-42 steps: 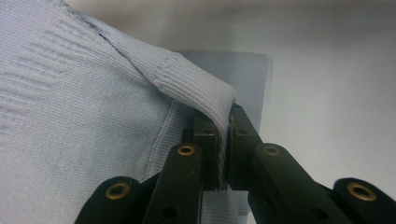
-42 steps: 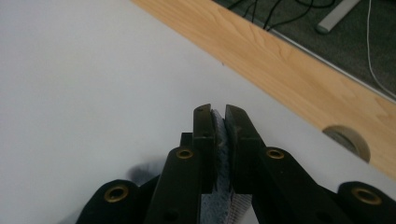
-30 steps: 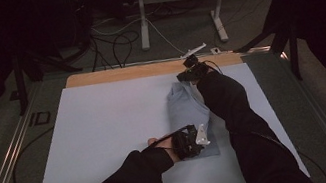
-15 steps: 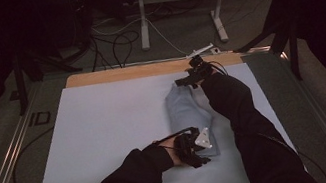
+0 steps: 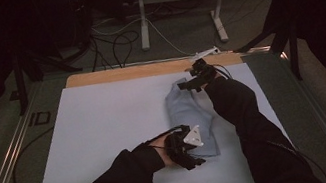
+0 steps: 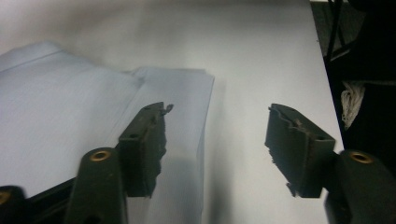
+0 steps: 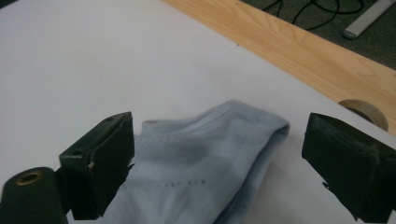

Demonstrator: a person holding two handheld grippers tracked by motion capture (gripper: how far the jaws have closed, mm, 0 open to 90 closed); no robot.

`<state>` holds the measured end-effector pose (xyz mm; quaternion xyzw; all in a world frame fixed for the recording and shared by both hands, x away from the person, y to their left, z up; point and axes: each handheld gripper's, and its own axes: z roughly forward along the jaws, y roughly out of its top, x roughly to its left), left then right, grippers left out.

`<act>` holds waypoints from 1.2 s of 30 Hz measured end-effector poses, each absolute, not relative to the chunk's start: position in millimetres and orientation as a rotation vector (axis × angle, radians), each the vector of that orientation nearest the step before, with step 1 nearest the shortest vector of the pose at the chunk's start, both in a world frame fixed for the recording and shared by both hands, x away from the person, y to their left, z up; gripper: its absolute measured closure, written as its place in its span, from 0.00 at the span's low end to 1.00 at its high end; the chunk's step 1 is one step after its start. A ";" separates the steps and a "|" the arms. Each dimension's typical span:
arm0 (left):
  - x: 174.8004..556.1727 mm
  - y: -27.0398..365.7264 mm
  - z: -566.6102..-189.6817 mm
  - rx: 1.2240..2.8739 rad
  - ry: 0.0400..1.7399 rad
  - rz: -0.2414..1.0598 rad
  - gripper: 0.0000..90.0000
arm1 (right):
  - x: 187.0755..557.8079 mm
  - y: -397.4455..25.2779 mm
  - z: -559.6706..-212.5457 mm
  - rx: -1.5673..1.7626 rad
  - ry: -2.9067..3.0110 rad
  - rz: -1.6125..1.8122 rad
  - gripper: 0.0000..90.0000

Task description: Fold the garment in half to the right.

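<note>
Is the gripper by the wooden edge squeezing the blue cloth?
No, the right gripper has its jaws wide apart above the light blue cloth, with nothing pinched between them.

Left arm: my forearm enters from the tabletop's near edge, angled toward the right. Left gripper: near the near edge, right of centre; grey three-cornered plate facing up; jaws spread wide, nothing between them. Right arm: my sleeve runs from the near right corner up toward the far edge, almost fully stretched. Right gripper: close to the far edge, right of centre; jaws wide apart, gripping nothing.
</note>
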<state>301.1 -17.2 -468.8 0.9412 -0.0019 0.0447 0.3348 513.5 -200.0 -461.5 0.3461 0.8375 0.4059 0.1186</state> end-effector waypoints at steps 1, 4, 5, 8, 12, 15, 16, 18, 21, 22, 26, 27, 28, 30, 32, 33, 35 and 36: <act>301.2 -14.4 -468.1 2.458 0.018 0.127 0.35 | 512.1 -200.5 -461.8 1.007 2.449 1.184 0.10; 302.1 -5.9 -466.2 2.450 0.098 0.111 0.26 | 508.7 -202.6 -462.9 1.008 2.450 1.189 0.10; 301.9 -2.7 -466.1 2.442 0.107 0.096 0.24 | 507.7 -203.3 -463.6 1.003 2.452 1.187 0.10; 299.7 6.5 -466.8 2.424 0.112 0.082 0.14 | 505.2 -204.6 -465.6 0.995 2.460 1.171 0.10; 297.2 19.1 -467.8 2.402 0.133 0.080 0.02 | 503.3 -207.1 -470.3 1.023 2.466 1.184 0.10; 294.4 33.7 -467.2 2.371 0.175 0.083 0.00 | 501.8 -208.4 -473.7 1.044 2.466 1.196 0.11; 293.1 39.5 -467.5 2.361 0.190 0.087 0.00 | 500.7 -208.5 -474.9 1.057 2.471 1.201 0.11; 291.2 51.2 -468.6 2.346 0.218 0.094 0.00 | 498.0 -208.5 -477.6 1.055 2.478 1.177 0.11; 287.5 68.8 -471.6 2.334 0.260 0.093 0.01 | 491.3 -211.5 -482.5 1.071 2.492 1.200 0.11; 286.1 74.8 -472.7 2.336 0.262 0.098 0.00 | 488.5 -212.2 -484.3 1.074 2.485 1.198 0.11; 279.1 95.8 -479.3 2.316 0.323 0.110 0.00 | 482.2 -217.0 -492.3 1.092 2.472 1.186 0.19; 277.2 100.9 -480.8 2.315 0.335 0.116 0.00 | 482.6 -218.2 -493.6 1.099 2.464 1.169 0.23; 275.3 106.2 -482.4 2.311 0.344 0.126 0.00 | 484.2 -219.9 -494.4 1.113 2.452 1.168 0.26; 272.2 117.1 -486.3 2.291 0.372 0.141 0.00 | 489.0 -222.5 -495.8 1.155 2.424 1.171 0.30; 269.8 128.4 -491.1 2.269 0.405 0.147 0.00 | 494.6 -223.0 -497.6 1.200 2.412 1.185 0.32; 269.0 134.3 -493.6 2.258 0.422 0.153 0.00 | 497.6 -222.7 -498.8 1.207 2.412 1.184 0.34; 267.9 146.7 -498.8 2.228 0.466 0.157 0.01 | 502.2 -219.9 -501.2 1.236 2.409 1.167 0.37; 267.0 152.5 -501.6 2.209 0.489 0.162 0.00 | 504.7 -218.3 -503.3 1.243 2.414 1.162 0.37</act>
